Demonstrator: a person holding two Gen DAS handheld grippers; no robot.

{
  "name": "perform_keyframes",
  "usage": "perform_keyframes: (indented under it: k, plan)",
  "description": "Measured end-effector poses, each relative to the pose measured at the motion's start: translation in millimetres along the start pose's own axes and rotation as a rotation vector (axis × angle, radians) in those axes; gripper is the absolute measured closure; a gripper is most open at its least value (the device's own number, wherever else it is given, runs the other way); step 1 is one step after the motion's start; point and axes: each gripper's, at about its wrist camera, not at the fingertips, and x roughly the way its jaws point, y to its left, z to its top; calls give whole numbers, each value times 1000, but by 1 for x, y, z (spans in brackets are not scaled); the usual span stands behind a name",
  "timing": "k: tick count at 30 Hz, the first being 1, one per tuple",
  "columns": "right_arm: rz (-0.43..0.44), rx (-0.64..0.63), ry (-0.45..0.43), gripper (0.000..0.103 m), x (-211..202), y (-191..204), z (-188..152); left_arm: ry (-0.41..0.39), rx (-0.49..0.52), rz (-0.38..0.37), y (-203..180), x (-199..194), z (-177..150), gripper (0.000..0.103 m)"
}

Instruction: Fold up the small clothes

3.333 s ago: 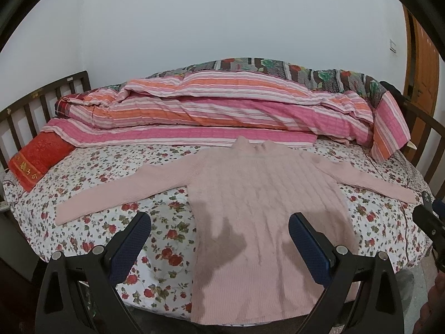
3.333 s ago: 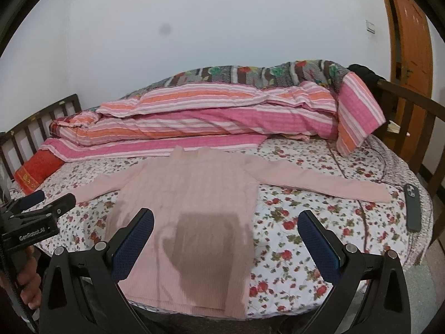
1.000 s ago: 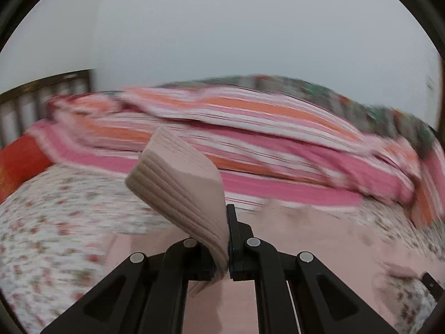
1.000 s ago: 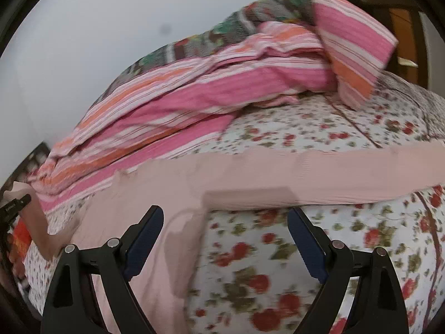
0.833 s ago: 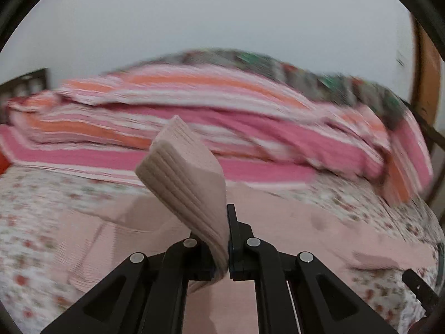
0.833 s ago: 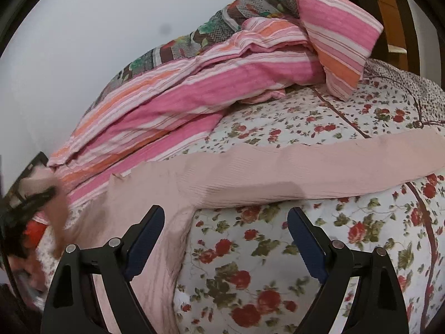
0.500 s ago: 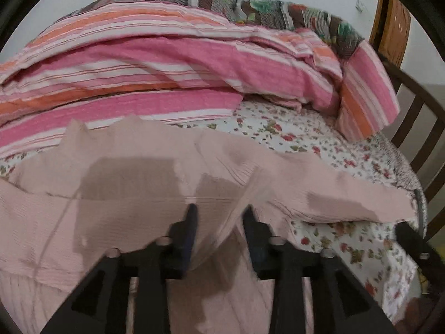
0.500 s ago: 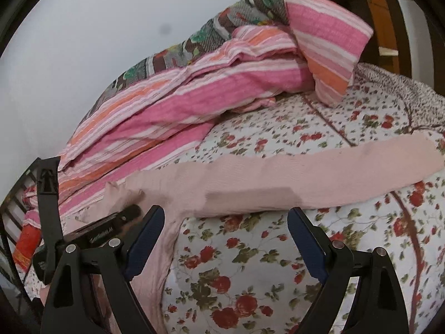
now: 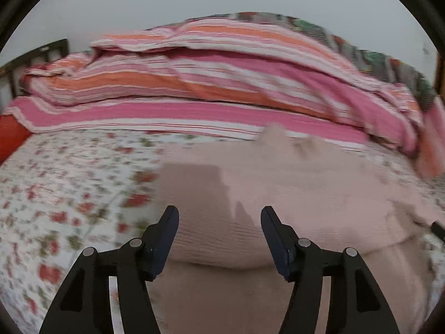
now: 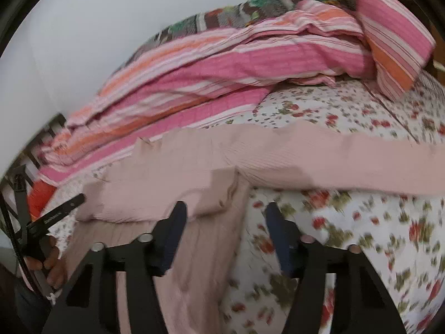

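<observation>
A pale pink knit sweater (image 9: 292, 194) lies on the floral bedsheet (image 9: 69, 189). Its left sleeve is folded across the chest (image 10: 155, 194). Its right sleeve (image 10: 347, 161) still stretches out to the right. My left gripper (image 9: 218, 220) is open and empty, low over the folded sleeve. My right gripper (image 10: 225, 217) is open and empty, over the sweater's right edge by the armpit. The left gripper also shows at the left edge of the right wrist view (image 10: 55, 214), held by a hand.
A pile of pink and orange striped quilts (image 9: 222, 83) lies along the back of the bed. A red pillow (image 9: 11, 136) sits at the left by the dark wooden bed rail (image 9: 33, 55). The white wall is behind.
My left gripper carried the left sleeve across the sweater's body, let it go and opened, then pulled back to the left. My right gripper narrowed somewhat and moved in over the sweater's right edge.
</observation>
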Motion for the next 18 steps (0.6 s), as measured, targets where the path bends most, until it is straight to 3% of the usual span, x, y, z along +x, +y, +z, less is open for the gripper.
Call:
perform_keyframes:
  k: [5,11,12,13,14,18]
  plan:
    - [-106,-150,25,48,33,25,24,34,-47,-46,24,21,-5,41]
    - [-155,-175,59,57,75,13,9,84,-37,-79,25,42,-14,39]
    - [-159,-186,56,64,76,15,10,84,-24,-71,23,42,-13,37]
    - [-154,-202,37,91,73,17,11,83,-15,-63,19,42,-15,35]
    - [-145,-211,18,103,72,18,10,83,-5,-57,17,43,-15,34]
    - [-181,-224,22,102,75,20,5,95,3,-41,15,44,-16,29]
